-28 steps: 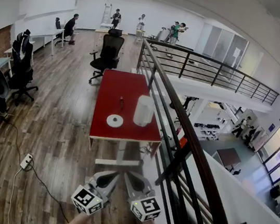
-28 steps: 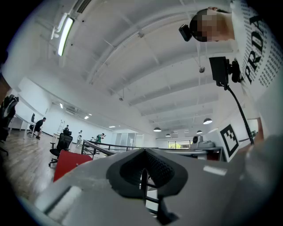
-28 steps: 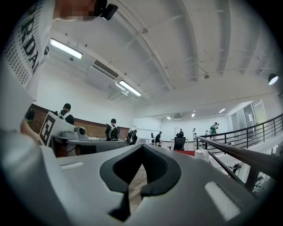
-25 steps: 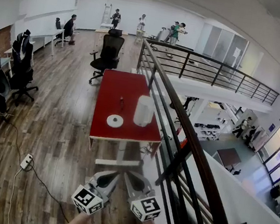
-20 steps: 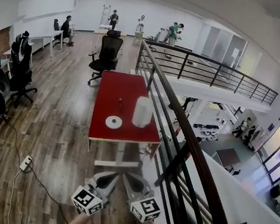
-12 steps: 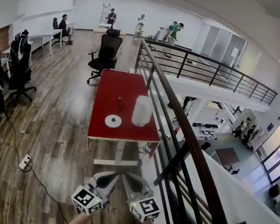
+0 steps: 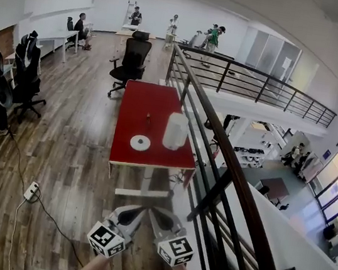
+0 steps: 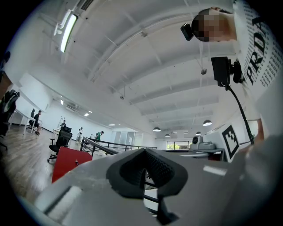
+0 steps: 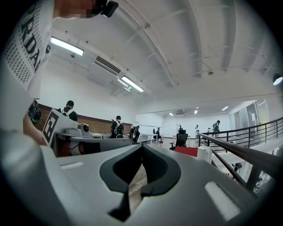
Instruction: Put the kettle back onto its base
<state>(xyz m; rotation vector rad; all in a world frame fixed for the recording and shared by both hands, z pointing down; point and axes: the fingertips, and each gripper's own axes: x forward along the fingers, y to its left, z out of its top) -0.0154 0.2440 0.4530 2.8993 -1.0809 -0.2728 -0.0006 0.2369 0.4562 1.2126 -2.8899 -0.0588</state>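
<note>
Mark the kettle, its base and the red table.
kettle (image 7: 175, 131): head view, middle of its white body.
base (image 7: 140, 142): head view, centre of the disc.
red table (image 7: 143, 102): head view, bare top.

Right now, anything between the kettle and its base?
Nothing visible. The kettle stands just right of the base on the red table, bare tabletop between them. A small dark object sits farther back, off that path.

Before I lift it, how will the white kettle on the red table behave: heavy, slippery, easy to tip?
The kettle looks tall and narrow, so a sideways push would probably tip it. Its plain white wall looks smooth, so it may be slippery to hold. Its weight depends on water inside, which cannot be seen.
</note>
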